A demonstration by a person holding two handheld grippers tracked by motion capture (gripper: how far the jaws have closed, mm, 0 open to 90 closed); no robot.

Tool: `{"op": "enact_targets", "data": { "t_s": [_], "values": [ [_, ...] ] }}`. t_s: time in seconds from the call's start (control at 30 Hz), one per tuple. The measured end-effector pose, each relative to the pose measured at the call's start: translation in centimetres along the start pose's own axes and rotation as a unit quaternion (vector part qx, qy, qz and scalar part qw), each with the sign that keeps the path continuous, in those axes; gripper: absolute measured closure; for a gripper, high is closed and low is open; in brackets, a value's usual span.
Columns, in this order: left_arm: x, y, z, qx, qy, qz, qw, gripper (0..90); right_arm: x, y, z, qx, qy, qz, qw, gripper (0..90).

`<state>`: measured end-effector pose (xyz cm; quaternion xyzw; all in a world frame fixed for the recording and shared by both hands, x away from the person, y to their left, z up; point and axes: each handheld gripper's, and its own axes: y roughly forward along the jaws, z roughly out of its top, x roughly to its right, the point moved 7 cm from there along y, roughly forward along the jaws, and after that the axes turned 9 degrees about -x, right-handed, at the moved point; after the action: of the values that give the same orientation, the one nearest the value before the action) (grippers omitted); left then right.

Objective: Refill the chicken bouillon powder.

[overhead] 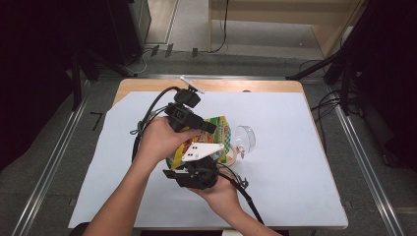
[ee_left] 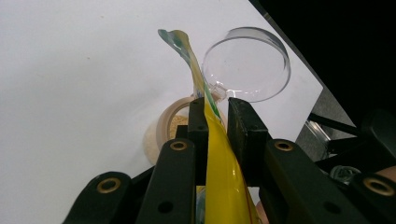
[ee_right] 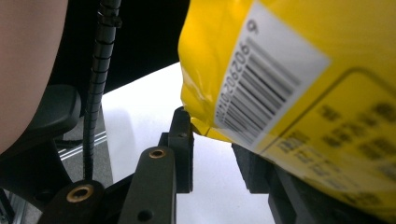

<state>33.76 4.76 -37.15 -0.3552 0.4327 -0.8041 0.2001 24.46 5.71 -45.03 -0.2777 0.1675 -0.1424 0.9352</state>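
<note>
Pouch [ee_left: 219,154] sat pinched between left gripper [overhead: 209,127] fingers [ee_left: 198,122], spout tilted over clear cup [ee_left: 247,63] just beyond tips. Right gripper [ee_right: 212,154] fingers nipped pouch's lower corner, barely. We feared corner slipping, pouch swinging, powder missing cup.

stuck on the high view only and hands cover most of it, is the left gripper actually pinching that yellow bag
Observer: Yes. In the left gripper view the yellow bag runs edge-on between the jaws of the left gripper, both pads against it.
Operator: what's under the bag
Observer: A round jar with pale crumbly contents, open at the top, right beyond those jaws.
Operator: and that clear thing
Observer: It is a clear hinged lid, flipped up behind the jar.
Operator: right gripper on the bag too
Observer: The right gripper has the bag's barcode corner between its jaws; whether both pads press it I cannot tell.
</note>
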Motion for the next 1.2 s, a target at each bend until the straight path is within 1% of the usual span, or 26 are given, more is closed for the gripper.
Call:
{"op": "enact_targets", "data": {
  "t_s": [0.07,0.13,0.2,0.23,0.33,0.43,0.5,0.6,0.63,0.73,0.87,1.2],
  "values": [
    [0.1,-0.04,-0.01,0.0,0.0,-0.001,1.0,80.6,0.0,0.0,-0.01,0.0,0.0,0.0,1.0,70.8],
    [0.2,-0.11,-0.06,-0.002,0.0,-0.007,1.0,80.8,0.01,0.0,-0.06,0.0,-0.001,-0.001,1.0,71.0],
    [0.29,-0.13,-0.09,-0.003,0.0,-0.009,1.0,81.3,0.05,0.04,-0.1,0.0,-0.002,-0.003,1.0,71.2],
    [0.39,-0.18,-0.11,-0.005,0.0,-0.014,0.9999,81.6,0.08,0.07,-0.12,-0.001,-0.003,-0.003,1.0,71.5],
    [0.42,-0.19,-0.11,-0.007,0.0,-0.018,0.9998,81.8,0.1,0.08,-0.14,-0.001,-0.005,-0.004,1.0,71.7],
    [0.39,-0.13,-0.25,-0.014,-0.004,-0.031,0.9994,82.0,0.08,0.14,-0.2,-0.003,-0.008,-0.005,0.9999,71.8],
    [0.42,-0.19,-0.33,-0.017,-0.006,-0.032,0.9993,81.9,0.02,0.19,-0.22,-0.004,-0.011,-0.006,0.9999,72.0],
    [0.52,-0.26,-0.4,-0.021,-0.006,-0.028,0.9994,81.8,-0.27,0.2,-0.09,-0.001,-0.011,-0.003,0.9999,72.0],
    [0.63,-0.28,-0.36,-0.02,-0.003,-0.02,0.9996,81.8,-0.36,0.15,0.0,0.001,-0.009,0.0,1.0,72.0],
    [0.68,-0.22,-0.3,-0.02,-0.003,-0.017,0.9996,81.8,-0.34,0.07,0.07,0.003,-0.007,0.0,1.0,72.0],
    [0.65,-0.12,-0.25,-0.02,-0.003,-0.019,0.9996,81.8,-0.32,0.0,0.01,0.001,-0.004,0.002,1.0,72.0],
    [0.4,-0.02,-0.23,-0.019,-0.004,-0.024,0.9995,81.6,-0.19,0.04,-0.04,-0.001,-0.009,-0.001,1.0,72.0]
  ]
}}
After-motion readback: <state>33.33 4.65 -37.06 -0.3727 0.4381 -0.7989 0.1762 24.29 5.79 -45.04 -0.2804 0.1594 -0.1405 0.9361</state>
